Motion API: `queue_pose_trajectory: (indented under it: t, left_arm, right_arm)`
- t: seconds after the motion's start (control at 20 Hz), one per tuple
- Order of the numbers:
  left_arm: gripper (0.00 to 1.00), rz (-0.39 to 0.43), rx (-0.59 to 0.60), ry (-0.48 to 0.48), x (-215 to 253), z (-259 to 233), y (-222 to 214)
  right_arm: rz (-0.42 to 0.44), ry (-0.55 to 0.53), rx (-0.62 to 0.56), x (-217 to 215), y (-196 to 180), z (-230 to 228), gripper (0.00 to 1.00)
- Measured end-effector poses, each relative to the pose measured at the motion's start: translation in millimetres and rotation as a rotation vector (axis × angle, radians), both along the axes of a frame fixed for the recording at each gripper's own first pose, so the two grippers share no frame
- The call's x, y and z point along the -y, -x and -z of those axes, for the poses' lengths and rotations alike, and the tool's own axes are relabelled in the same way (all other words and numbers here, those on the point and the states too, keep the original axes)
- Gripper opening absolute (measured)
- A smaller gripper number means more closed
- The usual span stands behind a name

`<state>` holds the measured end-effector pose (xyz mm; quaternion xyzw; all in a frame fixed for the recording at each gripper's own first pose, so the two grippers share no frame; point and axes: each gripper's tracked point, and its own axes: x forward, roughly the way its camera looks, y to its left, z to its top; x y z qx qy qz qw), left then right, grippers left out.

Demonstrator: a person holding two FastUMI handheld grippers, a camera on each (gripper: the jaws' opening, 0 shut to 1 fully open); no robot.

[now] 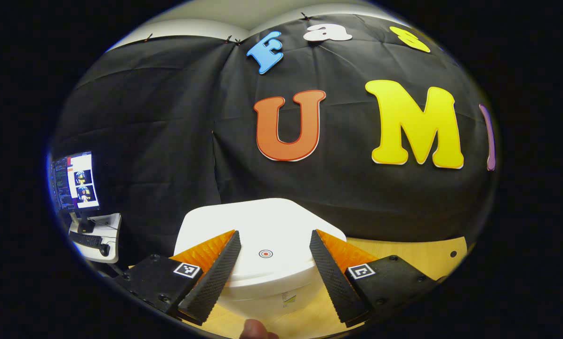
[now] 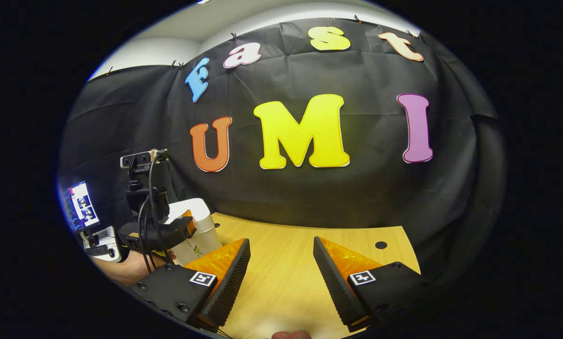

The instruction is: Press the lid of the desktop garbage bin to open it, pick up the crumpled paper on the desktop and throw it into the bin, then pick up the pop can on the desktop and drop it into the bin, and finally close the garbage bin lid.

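A: Starting at the left, what is the left gripper doing?

B: It is hovering over the bin, fingers spread wide and gripping nothing. The lid is lying flat and shut, and its round press mark is sitting between the fingers.

A: So how far is the task getting?

B: Judging by that, it is either at the very start, with the lid not yet pressed, or at the very end. The paper and the can are not turning up on the bare desk, so nothing is settling it.

A: And further right?

B: The right gripper is hanging over the desk's middle, fingers apart and empty. In its view the bin is standing near the desk's far left corner, the left gripper just above it.
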<state>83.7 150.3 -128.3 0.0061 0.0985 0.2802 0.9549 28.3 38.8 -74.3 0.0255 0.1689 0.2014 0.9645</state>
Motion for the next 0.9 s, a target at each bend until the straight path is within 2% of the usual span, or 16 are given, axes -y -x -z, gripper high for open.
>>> queue_pose_trajectory:
  t: [0.15, 0.4, 0.7, 0.9]
  left_arm:
    - [0.97, 0.066, 0.021, 0.04, 11, -7, -4]
    - [0.97, 0.175, 0.059, 0.039, 27, -34, 5]
    - [0.97, 0.428, 0.154, -0.051, 74, -89, 33]
    - [0.97, 0.537, 0.205, -0.024, 106, -117, 60]
  right_arm:
    - [0.018, 0.007, 0.028, 3, -3, -8, 0.87]
    - [0.066, 0.01, 0.085, 7, -4, -25, 0.87]
    - [0.143, 0.021, 0.177, 8, 5, -51, 0.87]
    - [0.206, 0.017, 0.23, 12, 12, -65, 0.87]
